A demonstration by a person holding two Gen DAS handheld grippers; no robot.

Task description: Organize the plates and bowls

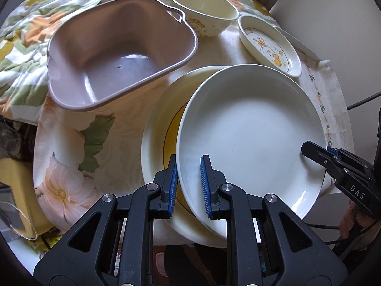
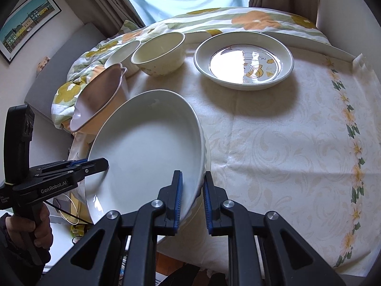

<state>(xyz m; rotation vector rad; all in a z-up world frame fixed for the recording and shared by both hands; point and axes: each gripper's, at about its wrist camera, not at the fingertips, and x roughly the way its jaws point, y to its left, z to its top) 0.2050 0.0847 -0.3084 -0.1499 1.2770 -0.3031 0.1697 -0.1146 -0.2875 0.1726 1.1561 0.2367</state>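
Both fingers on white plate

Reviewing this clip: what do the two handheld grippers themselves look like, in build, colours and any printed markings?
Both are black plastic tools with scissor-like linkages joined by silver round pivots. The left gripper and right gripper carry blue ribbed pads on their fingers. From the side, one body reads "GenRobot.AI", the other "DAS", in white. Each sits on a black pistol handle held by a bare hand; thin black cables trail off.
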